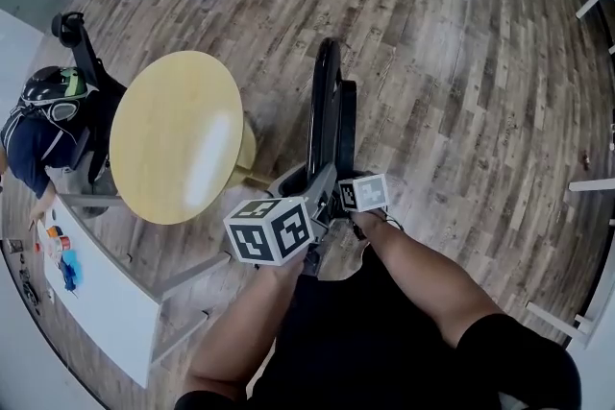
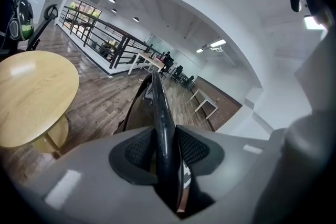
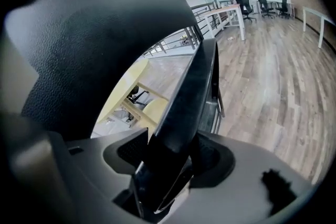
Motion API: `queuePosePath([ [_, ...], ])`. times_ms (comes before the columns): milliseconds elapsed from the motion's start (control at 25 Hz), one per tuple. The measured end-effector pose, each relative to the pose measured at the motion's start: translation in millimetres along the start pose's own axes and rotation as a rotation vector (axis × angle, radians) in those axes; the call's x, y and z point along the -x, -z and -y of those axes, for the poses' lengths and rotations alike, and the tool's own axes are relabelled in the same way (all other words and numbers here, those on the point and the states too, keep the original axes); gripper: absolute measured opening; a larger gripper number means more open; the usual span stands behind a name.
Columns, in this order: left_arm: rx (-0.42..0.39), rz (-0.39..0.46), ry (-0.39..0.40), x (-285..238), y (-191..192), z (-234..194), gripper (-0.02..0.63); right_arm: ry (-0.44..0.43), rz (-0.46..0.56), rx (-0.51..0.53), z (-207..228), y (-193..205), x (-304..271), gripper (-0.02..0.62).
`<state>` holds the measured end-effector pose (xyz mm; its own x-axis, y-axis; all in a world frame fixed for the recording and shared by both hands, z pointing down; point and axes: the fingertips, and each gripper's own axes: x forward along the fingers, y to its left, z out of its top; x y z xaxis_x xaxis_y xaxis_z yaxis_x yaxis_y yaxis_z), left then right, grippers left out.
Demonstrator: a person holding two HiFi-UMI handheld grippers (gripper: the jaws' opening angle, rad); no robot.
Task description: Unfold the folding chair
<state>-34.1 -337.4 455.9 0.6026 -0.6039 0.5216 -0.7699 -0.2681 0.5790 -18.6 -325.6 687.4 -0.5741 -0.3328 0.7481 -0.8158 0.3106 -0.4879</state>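
The left claw (image 2: 167,150) pinches the thin black edge of the folding chair (image 2: 159,105), its pads pressed against both sides. The right claw (image 3: 176,157) grips another black panel of the same chair, pads tight on it. In the head view both claws meet at the chair's near end — the chair stands folded flat and upright on the wooden floor (image 1: 461,62), just beside a round wooden surface (image 1: 178,134). Farther left, a person (image 1: 43,115) bends at a white surface (image 1: 106,298).
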Motion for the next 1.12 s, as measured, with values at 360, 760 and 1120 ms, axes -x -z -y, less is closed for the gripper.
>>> queuePosePath([
  [360,-0.019,0.023,-0.020,-5,4,8,0.123,-0.021,-0.028,-0.015,26,12,11,0.249],
  [760,-0.005,0.028,-0.048,-7,5,13,0.121,-0.066,-0.012,-0.036,47,18,26,0.249],
  [1120,-0.010,0.020,-0.059,-5,6,7,0.121,-0.083,0.008,-0.087,60,23,31,0.235],
])
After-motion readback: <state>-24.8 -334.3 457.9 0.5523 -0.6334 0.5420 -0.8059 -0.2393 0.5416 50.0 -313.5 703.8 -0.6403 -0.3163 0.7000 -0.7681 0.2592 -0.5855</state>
